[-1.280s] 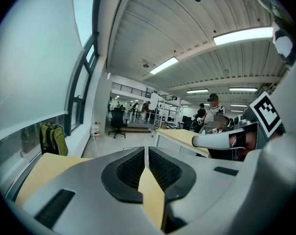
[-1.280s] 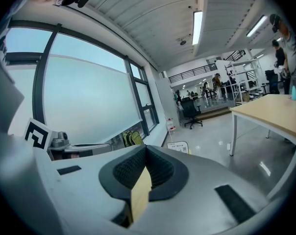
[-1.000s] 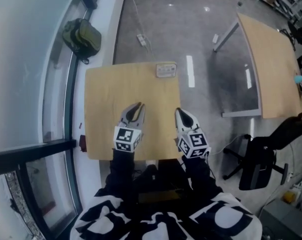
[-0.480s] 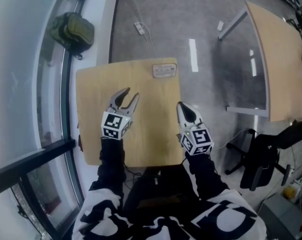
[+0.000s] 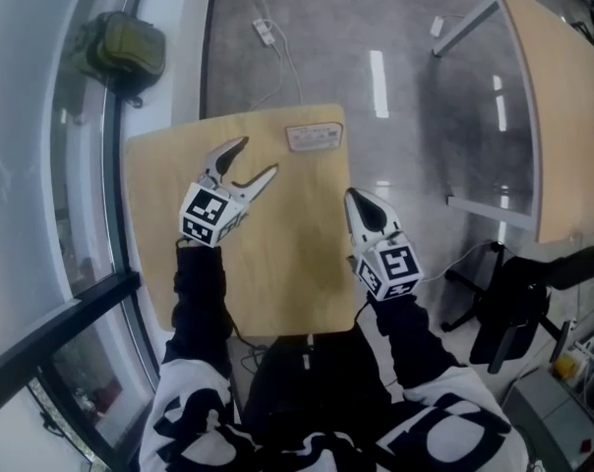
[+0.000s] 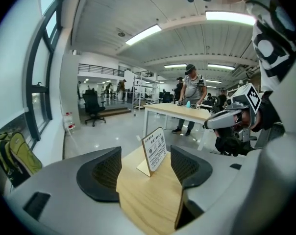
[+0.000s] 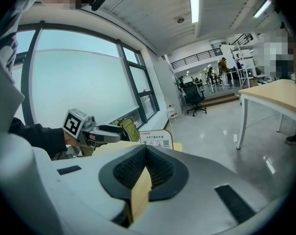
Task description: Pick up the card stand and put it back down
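Observation:
The card stand, a small white printed sign on a wooden foot, stands upright near the far edge of the small wooden table. My left gripper hovers over the table's left part, short of the stand. Its jaws have just been opening and stand wide, with nothing between them. In the left gripper view the card stand shows beyond the two pads. My right gripper is shut and empty over the table's right edge. From the right gripper view, the card stand sits just past its closed tips.
A green backpack lies by the window at the far left. A cable with a power strip runs across the grey floor beyond the table. A second wooden table and a black office chair stand to the right. People stand at a far table.
My left gripper has moved forward and left over the table, and its jaws have gone from nearly shut to wide open. The right gripper has shifted slightly forward and stayed shut.

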Demonstrator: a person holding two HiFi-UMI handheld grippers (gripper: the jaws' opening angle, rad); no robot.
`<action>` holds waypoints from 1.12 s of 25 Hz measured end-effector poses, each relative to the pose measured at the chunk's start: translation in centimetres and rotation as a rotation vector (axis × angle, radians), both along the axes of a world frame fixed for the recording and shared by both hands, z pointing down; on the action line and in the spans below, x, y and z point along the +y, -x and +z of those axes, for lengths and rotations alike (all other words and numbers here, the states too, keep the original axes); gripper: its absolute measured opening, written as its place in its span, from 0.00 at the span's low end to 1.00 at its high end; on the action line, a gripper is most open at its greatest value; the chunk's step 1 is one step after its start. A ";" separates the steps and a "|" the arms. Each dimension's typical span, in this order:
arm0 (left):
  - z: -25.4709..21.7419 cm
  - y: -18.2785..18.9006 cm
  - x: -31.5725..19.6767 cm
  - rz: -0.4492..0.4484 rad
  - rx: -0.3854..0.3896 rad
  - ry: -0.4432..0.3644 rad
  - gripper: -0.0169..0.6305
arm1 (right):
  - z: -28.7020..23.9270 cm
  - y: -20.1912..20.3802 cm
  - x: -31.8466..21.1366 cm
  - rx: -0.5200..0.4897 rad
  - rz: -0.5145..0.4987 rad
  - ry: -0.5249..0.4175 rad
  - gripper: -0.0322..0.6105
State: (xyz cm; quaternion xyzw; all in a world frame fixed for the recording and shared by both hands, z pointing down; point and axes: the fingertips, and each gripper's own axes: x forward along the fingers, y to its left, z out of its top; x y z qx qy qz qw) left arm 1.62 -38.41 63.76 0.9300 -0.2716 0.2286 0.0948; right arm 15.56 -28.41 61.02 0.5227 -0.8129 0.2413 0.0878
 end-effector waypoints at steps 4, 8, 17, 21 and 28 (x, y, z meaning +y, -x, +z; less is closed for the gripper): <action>1.7 -2.9 -1.2 0.130 0.049 0.041 0.50 | 0.8 -0.4 -1.2 0.003 -0.004 0.007 0.06; 3.1 -5.6 -2.2 0.177 0.129 0.086 0.50 | 1.5 -0.5 -1.8 -0.005 -0.027 0.004 0.06; 5.1 -9.8 -3.3 0.212 0.217 0.138 0.49 | 3.2 -1.9 -1.1 -0.021 -0.013 0.048 0.05; 5.1 -11.4 -3.3 0.253 0.258 0.150 0.47 | 3.6 -2.4 -1.0 -0.032 -0.009 0.055 0.06; 5.7 -12.0 -3.0 0.275 0.241 0.151 0.33 | 2.9 -2.3 -0.9 -0.032 -0.009 0.047 0.06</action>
